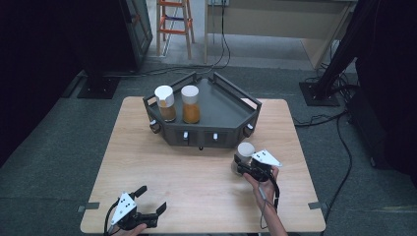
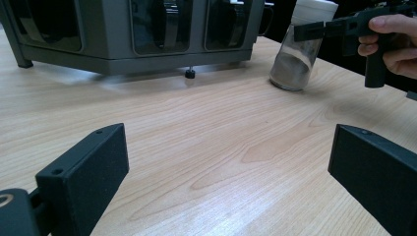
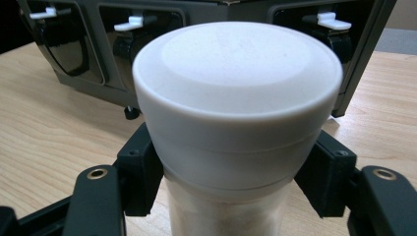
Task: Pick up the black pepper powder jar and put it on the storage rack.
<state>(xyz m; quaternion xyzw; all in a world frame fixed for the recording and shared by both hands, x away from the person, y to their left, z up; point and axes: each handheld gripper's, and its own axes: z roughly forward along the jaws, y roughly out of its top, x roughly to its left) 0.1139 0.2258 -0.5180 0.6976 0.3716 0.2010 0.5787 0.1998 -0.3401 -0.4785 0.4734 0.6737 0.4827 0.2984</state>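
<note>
A clear spice jar [image 1: 243,156] with a white lid and grey powder stands on the wooden table [image 1: 196,187], right of centre. My right gripper [image 1: 245,168] is shut on the spice jar [image 3: 231,128] just under its lid, one jaw on each side. The left gripper view has the same jar [image 2: 300,54] tilted slightly, held by the other gripper. My left gripper [image 1: 151,199] rests open near the table's front left edge, with nothing between its fingers [image 2: 83,177]. Two jars with brown spice [image 1: 165,104] and orange spice [image 1: 190,105] stand in the dark grey rack [image 1: 231,105].
The rack sits at the table's far middle, with small knobs [image 1: 186,135] along its front wall and a short foot [image 2: 189,74] underneath. A wooden ladder [image 1: 174,24] and cables lie on the floor beyond. Bare tabletop spreads between the two grippers.
</note>
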